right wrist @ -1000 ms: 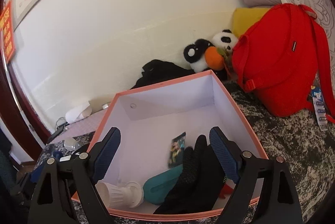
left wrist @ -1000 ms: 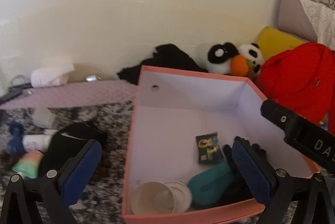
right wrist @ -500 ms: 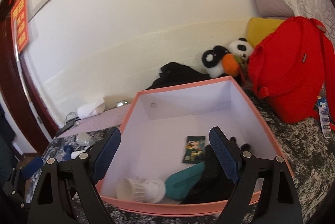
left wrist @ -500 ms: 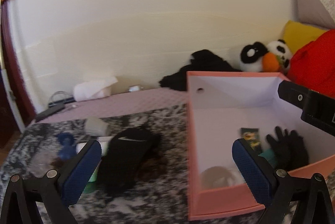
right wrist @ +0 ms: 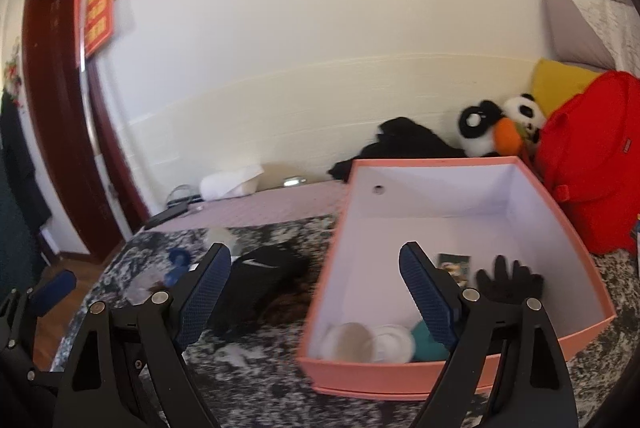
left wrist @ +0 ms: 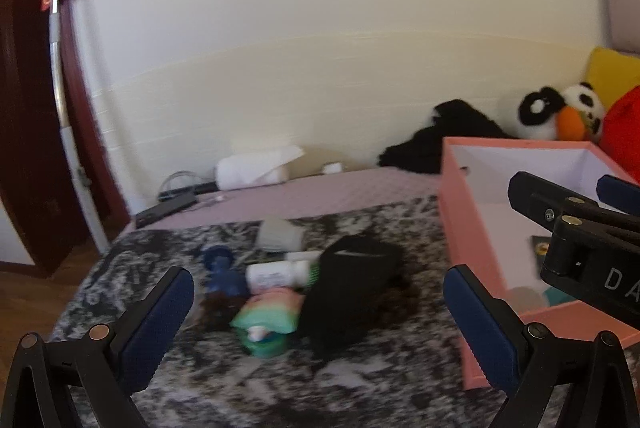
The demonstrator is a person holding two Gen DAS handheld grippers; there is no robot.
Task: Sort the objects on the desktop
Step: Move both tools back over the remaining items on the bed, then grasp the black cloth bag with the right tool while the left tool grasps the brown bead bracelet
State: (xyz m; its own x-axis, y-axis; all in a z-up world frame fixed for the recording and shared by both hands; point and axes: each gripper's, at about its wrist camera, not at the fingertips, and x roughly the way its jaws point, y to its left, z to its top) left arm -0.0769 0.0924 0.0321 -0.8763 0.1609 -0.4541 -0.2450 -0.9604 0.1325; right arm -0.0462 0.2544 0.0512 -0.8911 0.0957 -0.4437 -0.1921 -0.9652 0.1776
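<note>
Surface: mottled grey bed cover (left wrist: 360, 388), pink box (right wrist: 400, 374) at its right.
Change: I've swung my left tongs (left wrist: 316, 312) away from the box toward the loose pile.
Tongs: left wide, empty; right tongs (right wrist: 316, 292) wide, empty.
Next: black Nike pouch (left wrist: 352, 292) beside white bottle (left wrist: 276, 274), likely pick.

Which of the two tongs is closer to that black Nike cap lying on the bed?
Left. The left tongs are open and aimed straight at the black cap, just short of it. The right tongs straddle the pink box's wall, the cap off to their left.
</note>
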